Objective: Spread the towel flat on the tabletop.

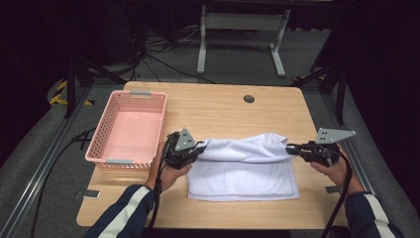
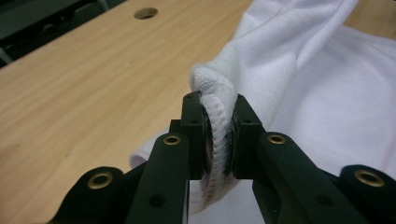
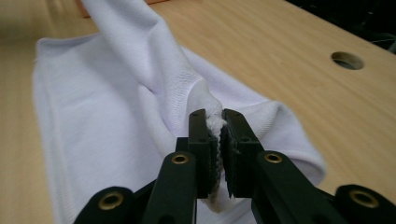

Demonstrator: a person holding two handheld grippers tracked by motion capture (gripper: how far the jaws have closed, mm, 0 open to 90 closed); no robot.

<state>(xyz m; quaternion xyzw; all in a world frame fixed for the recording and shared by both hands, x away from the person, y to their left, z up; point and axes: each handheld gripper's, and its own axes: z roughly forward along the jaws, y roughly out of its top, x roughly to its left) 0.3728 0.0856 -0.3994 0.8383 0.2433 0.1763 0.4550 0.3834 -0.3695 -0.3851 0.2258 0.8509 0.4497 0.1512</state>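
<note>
Black jaws of my left gripper [image 2: 218, 135] are clenched on a bunched corner of the white towel [image 1: 242, 168], and my right gripper [image 3: 219, 140] pinches the opposite corner just as tightly. Most of the towel lies flat on the desk [image 1: 228, 106], near my edge, with its far hem lifted between both grippers, to the right of the pink basket [image 1: 130, 128]. I judge this a fold in progress. To do it well I'd keep both corners level and the hem taut, carry them together toward the near edge, and lay corner onto corner before letting go. If either side sags, the fold will go skewed.
</note>
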